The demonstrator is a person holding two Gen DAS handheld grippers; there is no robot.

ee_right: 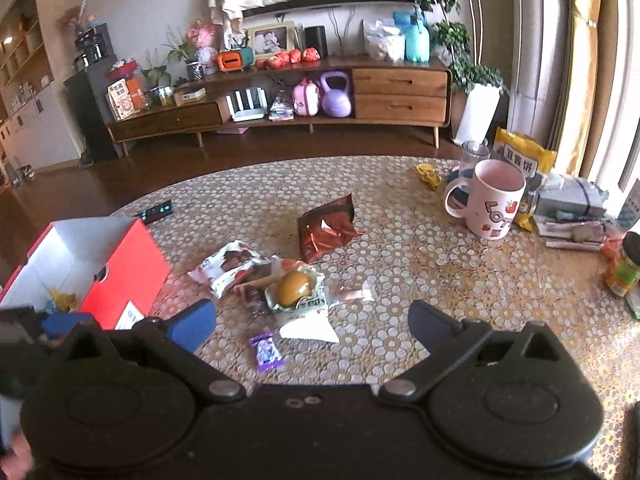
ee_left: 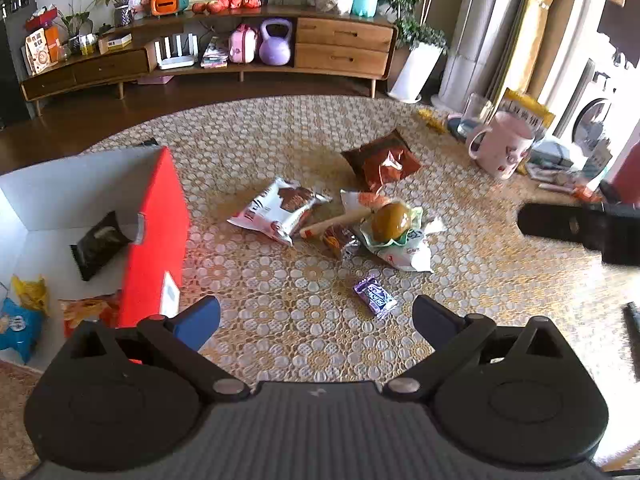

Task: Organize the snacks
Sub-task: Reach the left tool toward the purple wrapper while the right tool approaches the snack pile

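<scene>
Both wrist cameras look forward and down across the table [ee_left: 280,140], toward the far wooden sideboard [ee_right: 400,92]. Both views share the red box [ee_left: 160,232] and the central snack pile.

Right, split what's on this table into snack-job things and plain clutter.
Job: red box, purple candy, brown packet, white chocolate-print packet, burger-print packet, sausage stick.
Clutter: pink mug, glass jar, remote.
</scene>
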